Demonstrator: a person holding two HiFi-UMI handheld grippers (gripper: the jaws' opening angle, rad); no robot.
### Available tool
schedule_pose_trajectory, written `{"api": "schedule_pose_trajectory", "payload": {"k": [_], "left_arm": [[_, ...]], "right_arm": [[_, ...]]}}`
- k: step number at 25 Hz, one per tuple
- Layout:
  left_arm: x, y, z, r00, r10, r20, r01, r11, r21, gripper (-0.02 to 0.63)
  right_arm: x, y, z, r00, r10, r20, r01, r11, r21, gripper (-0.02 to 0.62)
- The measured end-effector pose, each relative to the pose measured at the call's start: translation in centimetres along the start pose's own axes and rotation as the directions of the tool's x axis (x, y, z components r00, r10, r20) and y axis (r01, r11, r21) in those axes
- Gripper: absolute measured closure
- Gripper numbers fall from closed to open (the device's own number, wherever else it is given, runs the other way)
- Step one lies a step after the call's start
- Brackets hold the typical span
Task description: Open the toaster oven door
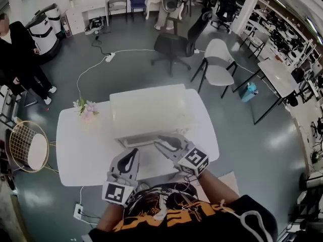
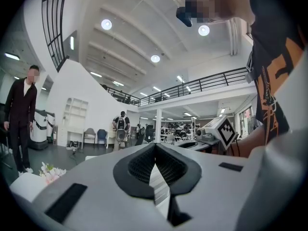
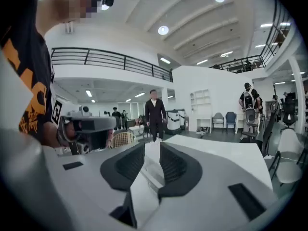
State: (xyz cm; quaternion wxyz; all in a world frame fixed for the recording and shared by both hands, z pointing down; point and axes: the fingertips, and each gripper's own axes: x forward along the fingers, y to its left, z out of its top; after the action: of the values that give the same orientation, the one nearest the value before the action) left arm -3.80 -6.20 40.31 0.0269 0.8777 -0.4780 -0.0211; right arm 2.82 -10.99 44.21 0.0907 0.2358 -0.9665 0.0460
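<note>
Toaster oven (image 1: 149, 110): one, white, mid tabletop (image 1: 81, 150). One flower bunch (image 1: 85, 107) beside its left corner. Two grippers at its front face. Left gripper (image 1: 134, 152) is just short of it, fingers pressed together, empty. Right gripper (image 1: 159, 144) is at the front's lower edge, fingers spread; contact unclear.

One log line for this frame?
left tongs: shut, over table | right tongs: open, at oven front | door: looks closed
</note>
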Motion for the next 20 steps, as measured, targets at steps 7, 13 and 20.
{"api": "schedule_pose_trajectory", "payload": {"k": [7, 13, 20], "left_arm": [[0.0, 0.8, -4.5, 0.997, 0.007, -0.082, -0.008, 1.0, -0.012, 0.58], [0.5, 1.1, -5.9, 0.993, 0.016, -0.117, -0.016, 1.0, 0.002, 0.58], [1.1, 2.0, -9.3, 0.98, 0.053, -0.191, -0.054, 0.999, -0.003, 0.526]], "right_arm": [[0.4, -2.5, -5.9, 0.974, -0.032, -0.223, 0.022, 0.999, -0.045, 0.485], [1.6, -4.6, -9.8, 0.915, -0.062, -0.4, 0.036, 0.997, -0.07, 0.497], [1.4, -8.7, -13.4, 0.814, -0.245, -0.526, 0.264, 0.964, -0.039, 0.546]]}}
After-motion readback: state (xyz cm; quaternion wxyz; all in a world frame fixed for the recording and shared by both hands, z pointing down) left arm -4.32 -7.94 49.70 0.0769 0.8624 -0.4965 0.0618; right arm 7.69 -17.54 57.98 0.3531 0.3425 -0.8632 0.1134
